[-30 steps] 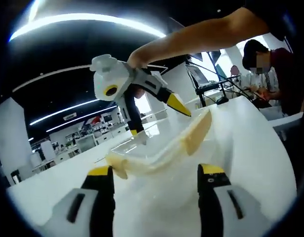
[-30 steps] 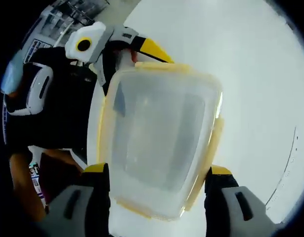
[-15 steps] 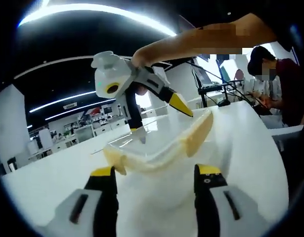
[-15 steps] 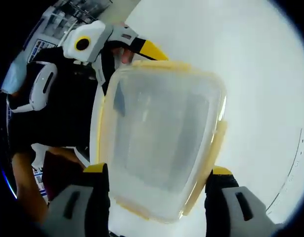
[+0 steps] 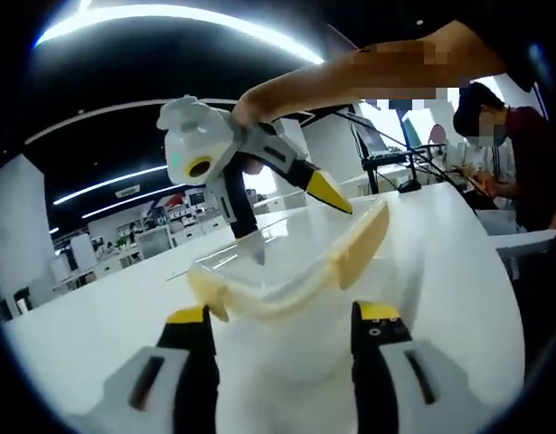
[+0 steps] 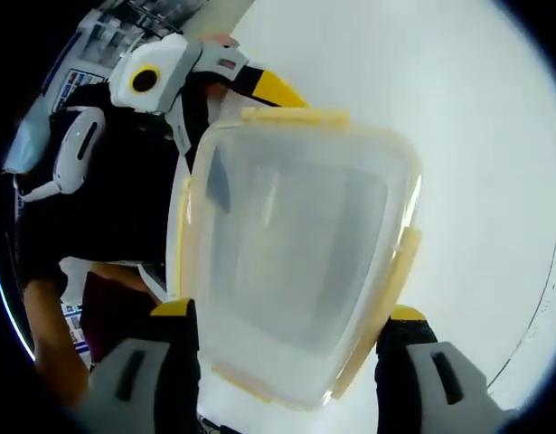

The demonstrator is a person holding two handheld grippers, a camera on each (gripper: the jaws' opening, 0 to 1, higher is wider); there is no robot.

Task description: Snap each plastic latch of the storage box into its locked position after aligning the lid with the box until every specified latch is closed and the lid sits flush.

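Currently one clear storage box (image 6: 291,271) with yellow latches (image 6: 392,287) sits on one white desk (image 6: 476,117). Left gripper (image 5: 282,321) and right gripper (image 6: 287,316) fingers are spread, grasping nothing.

Left gripper view: low, close, looked level across the white table (image 5: 458,271) at the storage box (image 5: 287,280) edge-on, room beyond. Right gripper view: close above, faced down onto the lid (image 6: 296,262). Shared: box, table, each view catching the opposite gripper.
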